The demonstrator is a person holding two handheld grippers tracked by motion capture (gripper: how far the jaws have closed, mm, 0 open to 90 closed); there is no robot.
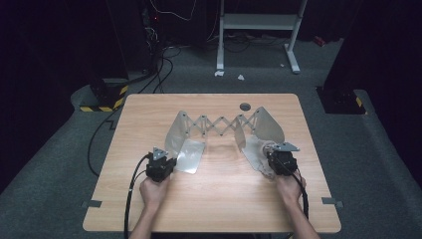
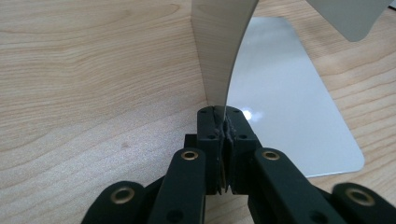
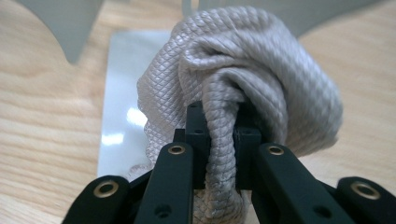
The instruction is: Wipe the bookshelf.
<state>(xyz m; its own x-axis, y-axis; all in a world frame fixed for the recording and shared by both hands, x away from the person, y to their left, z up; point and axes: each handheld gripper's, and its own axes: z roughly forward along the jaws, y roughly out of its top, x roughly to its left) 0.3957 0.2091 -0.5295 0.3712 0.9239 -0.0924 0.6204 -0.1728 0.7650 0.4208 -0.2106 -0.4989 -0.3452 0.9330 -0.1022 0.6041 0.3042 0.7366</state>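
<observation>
Two grippers: both at work on an expanding folding board (image 1: 221,130) spread across a wooden worktop (image 1: 219,204).
Left gripper (image 1: 160,166): jaws pressed nearly together on the thin edge of the board's upright left panel (image 2: 219,51), likely to keep the frame steady.
Right gripper (image 1: 281,161): jaws closed on a bunched, quilted grey cloth (image 3: 243,93), which bulges out above the grip.
Cloth's place: over the board's right flat plate (image 3: 122,102), at the right end of the frame, apparently being brought down for folding.
High view: shows the scissor lattice joining the panels, and both of the person's hands (image 1: 153,191).
Gripper views: the left reveals the pinch on the panel edge; the right shows the cloth's diamond weave.
</observation>
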